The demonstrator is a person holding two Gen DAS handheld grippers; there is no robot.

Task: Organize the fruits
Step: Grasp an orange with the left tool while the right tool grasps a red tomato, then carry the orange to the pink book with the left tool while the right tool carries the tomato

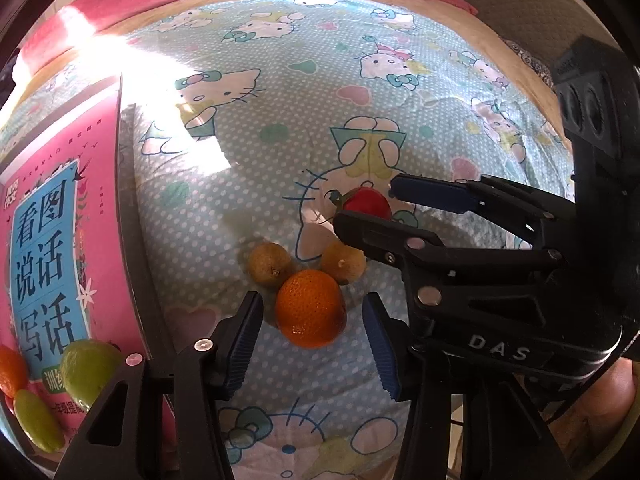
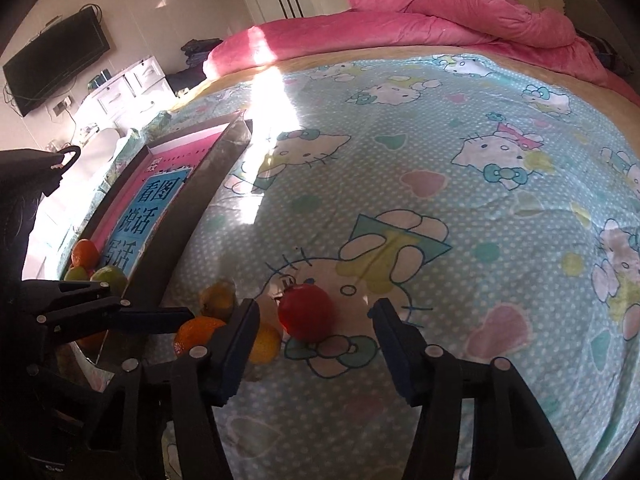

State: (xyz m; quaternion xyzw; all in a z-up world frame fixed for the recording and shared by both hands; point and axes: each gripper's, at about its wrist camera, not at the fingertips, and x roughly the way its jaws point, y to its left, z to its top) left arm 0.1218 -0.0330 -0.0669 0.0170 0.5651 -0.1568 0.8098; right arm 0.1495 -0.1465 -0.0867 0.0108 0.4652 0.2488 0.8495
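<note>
Fruits lie in two groups on a wide bed sheet (image 2: pixel 460 184) printed with cartoon cats. Beside them is a shallow tray (image 2: pixel 188 216) holding a pink book (image 1: pixel 60 208) with big Chinese title characters 看图说话写话. On it rest some green fruits (image 1: pixel 90 372) and one orange one.

On the sheet, the left gripper (image 1: pixel 312 340) stands with its jaws apart around an orange (image 1: pixel 310 308); the pads do not touch it. The right gripper (image 2: pixel 316 344), marked "DAS" on its body, is also apart, with a red fruit (image 2: pixel 306 312) between its jaws. Two small yellow-brown fruits (image 1: pixel 270 264) lie just behind the orange.

I judge that both fruits are light, round and ready to roll. The red one looks smooth and slippery, so taking it across its widest middle seems best.
</note>
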